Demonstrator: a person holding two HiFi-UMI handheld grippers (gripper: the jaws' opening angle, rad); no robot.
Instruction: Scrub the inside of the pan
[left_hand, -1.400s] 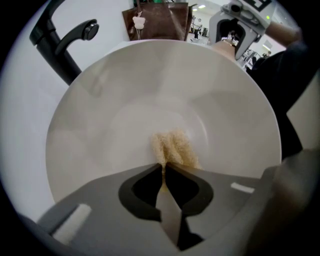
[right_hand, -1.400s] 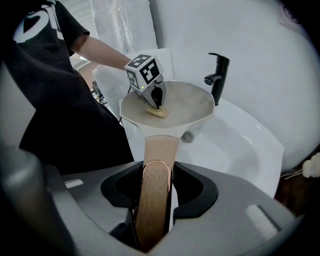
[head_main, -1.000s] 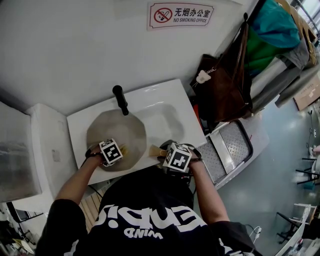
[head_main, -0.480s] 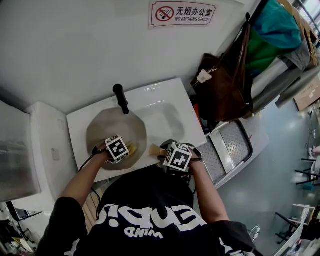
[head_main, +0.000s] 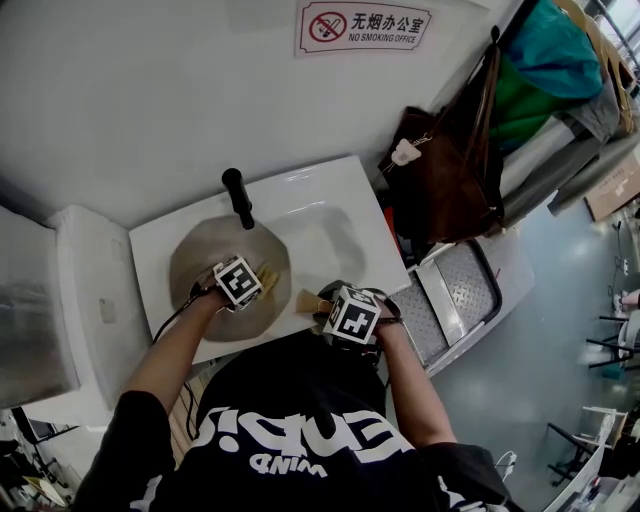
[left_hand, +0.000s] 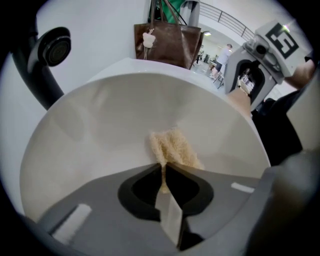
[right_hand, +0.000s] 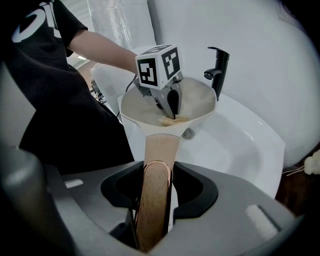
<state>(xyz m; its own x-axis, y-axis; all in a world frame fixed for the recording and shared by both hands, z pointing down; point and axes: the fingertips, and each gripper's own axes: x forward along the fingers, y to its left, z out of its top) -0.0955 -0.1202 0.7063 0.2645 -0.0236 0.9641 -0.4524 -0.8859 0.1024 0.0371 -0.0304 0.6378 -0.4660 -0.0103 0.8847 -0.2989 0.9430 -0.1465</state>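
Sink basin (head_main: 335, 215): our left claw (left_hand: 164, 170), pinching the scrub pad (left_hand: 176, 149), slid rightward across the pan (head_main: 198, 258), right claw (right_hand: 156, 172) clamping handle (right_hand: 161, 147), so scrubbing's underway.

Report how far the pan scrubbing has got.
Done: right gripper shut on the wooden handle, holding the pan at the sink. In hand: left gripper shut on a beige scrub pad against the pan's inside. Left: no grime visible; completion cannot be judged.
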